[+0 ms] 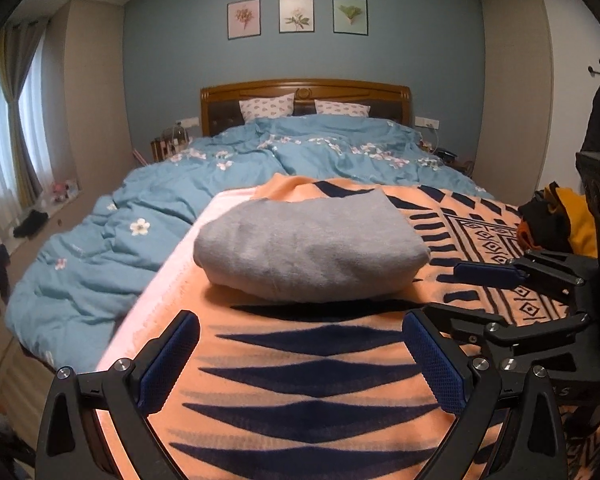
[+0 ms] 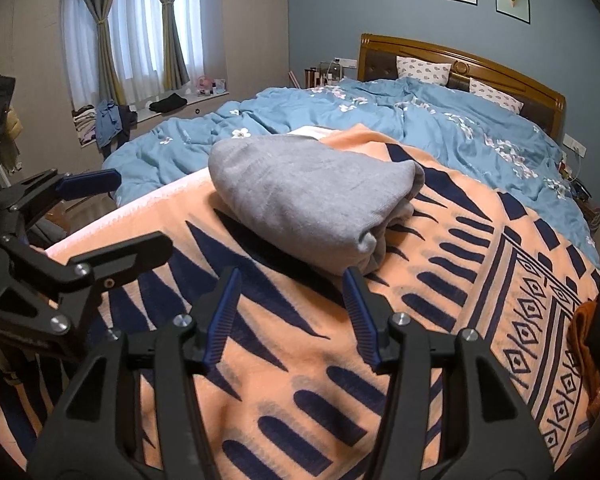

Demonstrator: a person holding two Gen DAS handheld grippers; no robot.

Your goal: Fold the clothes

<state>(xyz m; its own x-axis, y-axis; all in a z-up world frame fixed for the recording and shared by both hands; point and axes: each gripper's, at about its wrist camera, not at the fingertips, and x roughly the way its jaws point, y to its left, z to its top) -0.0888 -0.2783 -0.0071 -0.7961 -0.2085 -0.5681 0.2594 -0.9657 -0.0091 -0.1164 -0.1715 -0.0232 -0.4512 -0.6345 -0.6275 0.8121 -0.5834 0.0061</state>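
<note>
A grey garment [image 1: 308,248], folded into a thick rectangle, lies on the orange blanket with dark blue patterns [image 1: 300,392]. It also shows in the right wrist view [image 2: 312,196] on the same blanket [image 2: 300,360]. My left gripper [image 1: 300,344] is open and empty, just in front of the garment, above the blanket. My right gripper [image 2: 292,284] is open and empty, close to the garment's near corner. The right gripper also shows in the left wrist view [image 1: 452,296], and the left gripper in the right wrist view [image 2: 136,208].
A pile of black, orange and yellow clothes [image 1: 556,220] lies at the blanket's right edge. A crumpled blue floral duvet [image 1: 220,176] covers the bed behind, with two pillows [image 1: 266,106] and a wooden headboard [image 1: 304,90]. Clothes lie on the window ledge [image 2: 112,120].
</note>
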